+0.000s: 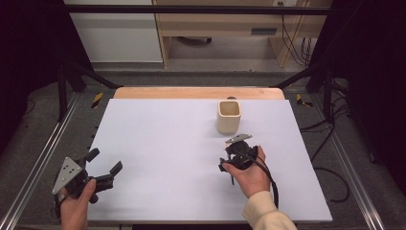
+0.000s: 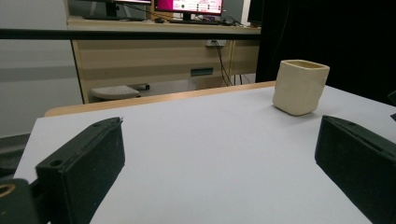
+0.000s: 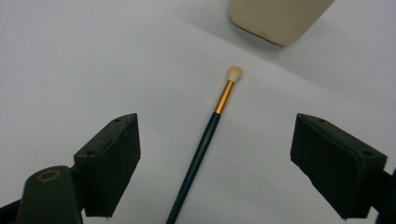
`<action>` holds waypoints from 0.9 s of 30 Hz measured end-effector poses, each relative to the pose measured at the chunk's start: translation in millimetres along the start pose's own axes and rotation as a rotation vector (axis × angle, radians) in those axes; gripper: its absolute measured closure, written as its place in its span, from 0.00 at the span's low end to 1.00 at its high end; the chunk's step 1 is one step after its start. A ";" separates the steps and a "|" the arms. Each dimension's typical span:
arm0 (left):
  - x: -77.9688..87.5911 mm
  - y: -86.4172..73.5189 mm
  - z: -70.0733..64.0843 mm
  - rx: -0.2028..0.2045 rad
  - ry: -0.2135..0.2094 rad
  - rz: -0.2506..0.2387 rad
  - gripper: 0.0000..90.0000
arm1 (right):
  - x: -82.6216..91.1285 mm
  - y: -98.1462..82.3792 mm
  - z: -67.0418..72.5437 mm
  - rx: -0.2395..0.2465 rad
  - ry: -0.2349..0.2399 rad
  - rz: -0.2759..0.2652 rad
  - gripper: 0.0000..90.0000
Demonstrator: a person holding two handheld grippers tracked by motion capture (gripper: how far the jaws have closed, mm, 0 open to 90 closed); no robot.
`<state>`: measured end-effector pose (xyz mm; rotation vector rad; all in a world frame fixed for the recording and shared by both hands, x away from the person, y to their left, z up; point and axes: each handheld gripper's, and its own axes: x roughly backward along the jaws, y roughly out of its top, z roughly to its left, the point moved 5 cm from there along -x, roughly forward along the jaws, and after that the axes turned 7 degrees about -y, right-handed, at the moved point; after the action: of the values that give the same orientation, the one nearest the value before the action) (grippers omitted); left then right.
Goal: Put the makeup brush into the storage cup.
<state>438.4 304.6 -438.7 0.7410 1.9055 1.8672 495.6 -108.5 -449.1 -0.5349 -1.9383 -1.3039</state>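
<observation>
Item: brush [image 3: 205, 140], one, small, of the make-up or fine-paint kind. Handling, as judged: very light, with a stiff, thin, smooth round handle likely to roll or slip under a loose pinch; the tuft is soft and easily bent, so no grip belongs there. Best hold is across the dark handle at about its middle, jaws square to its length, closed gently since the shaft lies flat on the sheet and gives little height to bite. Appearance: long dark teal handle, a bright gold-orange ferrule, a small rounded cream tuft at the tip. Location: flat on the pale sheet [image 1: 158, 143], in the right gripper view running from 6 o'clock up toward 12, tuft pointing at the cup [image 3: 275, 18] and stopping short of it; in the high view its tail end peeps out beneath the right hand, at about 6 o'clock of the cup. Right gripper [image 3: 215, 158]: jaws spread wide, one on either side of the handle, neither pad touching it. Left gripper [image 1: 103, 165]: jaws spread, nothing between them, resting at 7 o'clock of the sheet, well apart from the brush. Cup: cream, squarish, upright, open-topped, standing at about 1 o'clock of the sheet; probably the brush's destination.
</observation>
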 end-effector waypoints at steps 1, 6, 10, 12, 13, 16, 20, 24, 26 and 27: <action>-0.1 -0.4 0.3 0.000 0.002 0.002 0.01 | 0.0 0.0 0.0 0.000 0.000 0.000 0.19; -1.5 -0.3 0.9 0.001 -0.003 0.000 0.01 | -8.5 4.6 5.4 -0.019 -0.008 0.041 0.27; -2.3 -0.3 0.8 -0.003 -0.010 0.003 0.01 | -16.1 5.9 9.8 -0.029 -0.009 0.081 0.30; -2.2 -0.3 0.9 -0.003 -0.011 0.003 0.01 | -19.7 7.5 11.2 -0.041 -0.014 0.090 0.31; -1.8 -0.4 1.2 -0.004 -0.011 0.004 0.01 | -19.7 7.5 11.2 -0.041 -0.014 0.090 0.31; -1.4 -0.2 1.7 -0.004 -0.007 0.002 0.01 | -25.0 7.1 14.1 -0.033 -0.026 0.118 0.33; -2.1 -0.3 0.8 -0.005 -0.008 0.005 0.01 | -28.4 7.1 14.2 -0.036 -0.034 0.123 0.34; -3.5 -0.8 -0.4 -0.015 -0.016 0.013 0.01 | -29.7 6.3 13.5 -0.044 -0.031 0.133 0.37; -3.6 -0.8 -0.4 -0.016 -0.016 0.013 0.01 | -30.8 5.4 13.3 -0.040 -0.025 0.137 0.41; -3.6 -0.8 -0.4 -0.016 -0.016 0.013 0.01 | -30.8 5.4 13.3 -0.040 -0.025 0.137 0.41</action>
<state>441.0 302.1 -439.9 0.7635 1.8780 1.8763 514.7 -92.4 -472.1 -0.6951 -1.8644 -1.2562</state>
